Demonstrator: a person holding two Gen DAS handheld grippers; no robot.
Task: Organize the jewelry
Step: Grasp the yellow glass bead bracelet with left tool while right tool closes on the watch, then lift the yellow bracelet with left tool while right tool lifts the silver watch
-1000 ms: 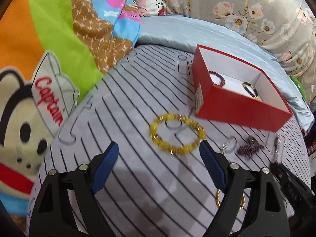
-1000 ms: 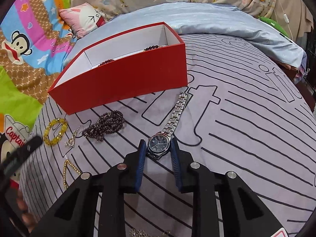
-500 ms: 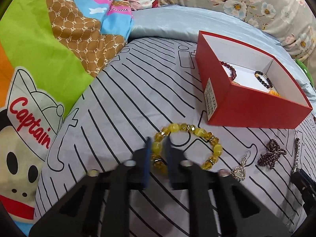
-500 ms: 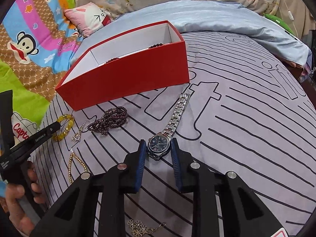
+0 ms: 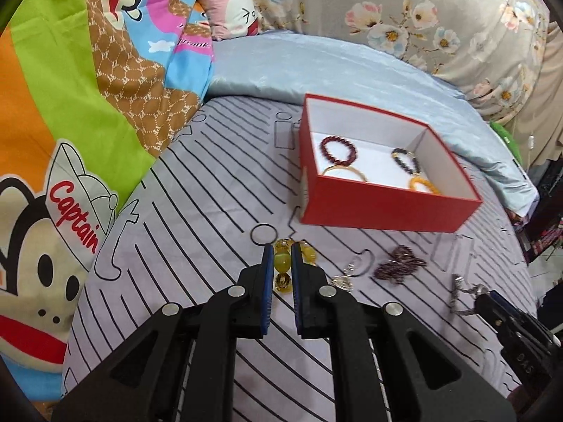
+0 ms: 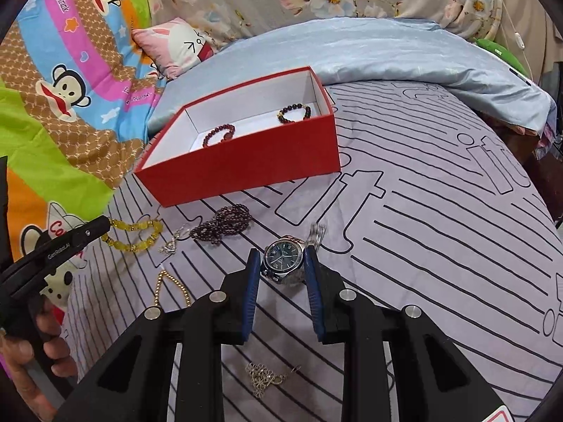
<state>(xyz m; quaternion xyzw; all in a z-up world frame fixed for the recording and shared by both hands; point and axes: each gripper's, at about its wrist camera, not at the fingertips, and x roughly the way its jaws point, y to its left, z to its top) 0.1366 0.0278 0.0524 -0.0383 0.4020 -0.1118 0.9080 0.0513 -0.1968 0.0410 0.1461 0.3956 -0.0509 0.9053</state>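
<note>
My left gripper [image 5: 282, 258] is shut on the yellow bead bracelet [image 5: 283, 266], which also shows in the right wrist view [image 6: 135, 235]. My right gripper [image 6: 281, 263] is shut on a silver watch with a blue dial [image 6: 283, 259] and holds it off the bed. The open red box [image 5: 380, 207] sits beyond; it holds a dark red bracelet [image 5: 338, 150], a black bracelet [image 5: 406, 160], a gold bangle and a yellow bracelet. The box also shows in the right wrist view [image 6: 246, 168].
On the striped grey sheet lie a dark purple bead strand [image 6: 221, 225], a silver pendant [image 6: 170, 246], a gold bead chain [image 6: 172, 285] and a small gold chain [image 6: 262, 378]. Cartoon blanket [image 5: 70, 105] left, blue quilt [image 5: 316, 66] behind.
My left gripper closed on the yellow bracelet and lifted it toward the box. My right gripper raised the watch off the sheet, its band now dangling.
</note>
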